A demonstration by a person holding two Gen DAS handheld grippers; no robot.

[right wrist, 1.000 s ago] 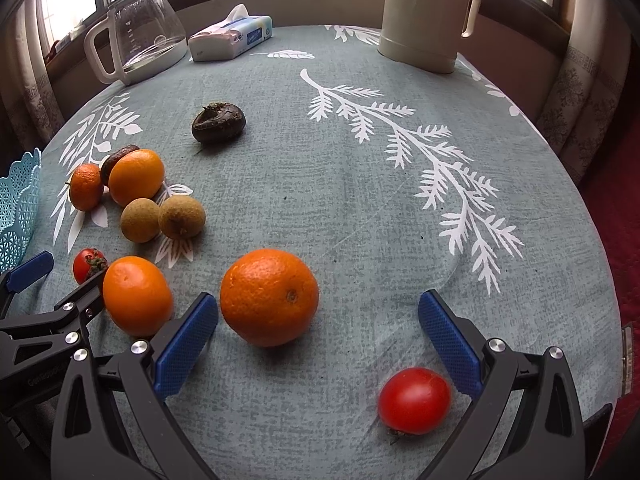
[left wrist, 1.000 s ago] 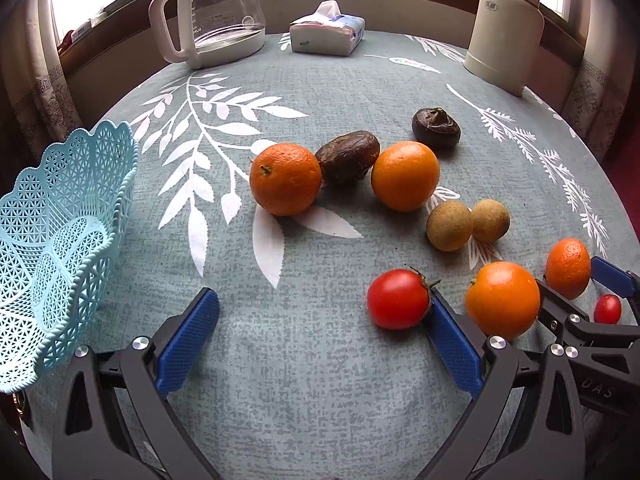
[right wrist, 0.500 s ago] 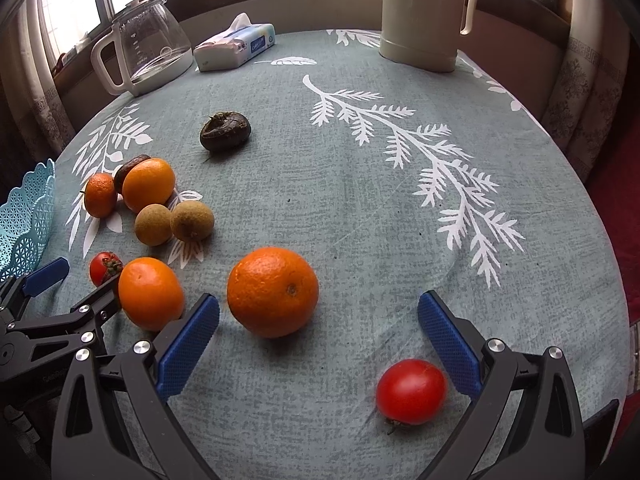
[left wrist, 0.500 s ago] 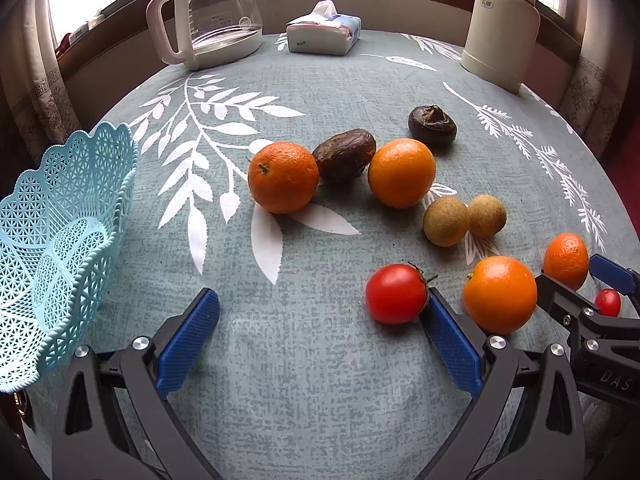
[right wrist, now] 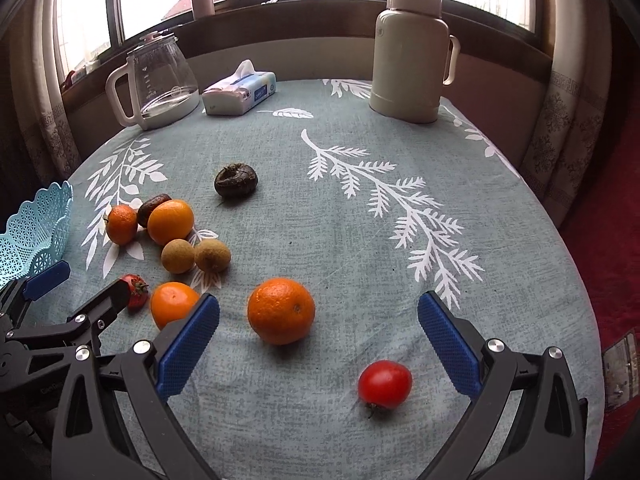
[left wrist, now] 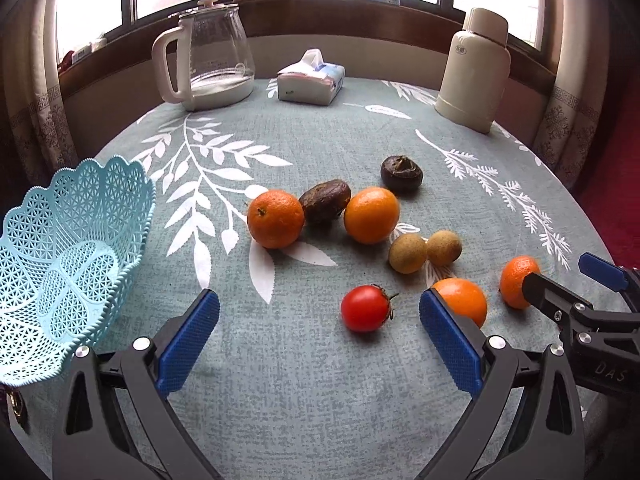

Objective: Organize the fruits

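Observation:
A pale blue lattice basket [left wrist: 72,264] sits empty at the table's left edge. Loose on the cloth are oranges [left wrist: 275,219] [left wrist: 371,215] [left wrist: 460,300], two dark fruits [left wrist: 325,201] [left wrist: 401,173] and two brown longans [left wrist: 408,253]. My left gripper [left wrist: 316,320] is open low over the cloth. A red tomato [left wrist: 365,309] lies just ahead between its fingers, untouched. My right gripper [right wrist: 318,320] is open too. A large orange [right wrist: 281,311] sits ahead between its fingers, and a second tomato [right wrist: 385,384] lies nearer, by the right finger.
Along the far edge stand a glass kettle [left wrist: 208,64], a tissue pack [left wrist: 312,82] and a cream thermos [left wrist: 474,72]. The two grippers are side by side, each showing in the other's view. The table's right edge [right wrist: 580,280] drops off to a red floor.
Both cameras have tilted upward, so the windows now show. The tomato that touched my left gripper's right finger now lies apart from it. No fruit has moved on the cloth.

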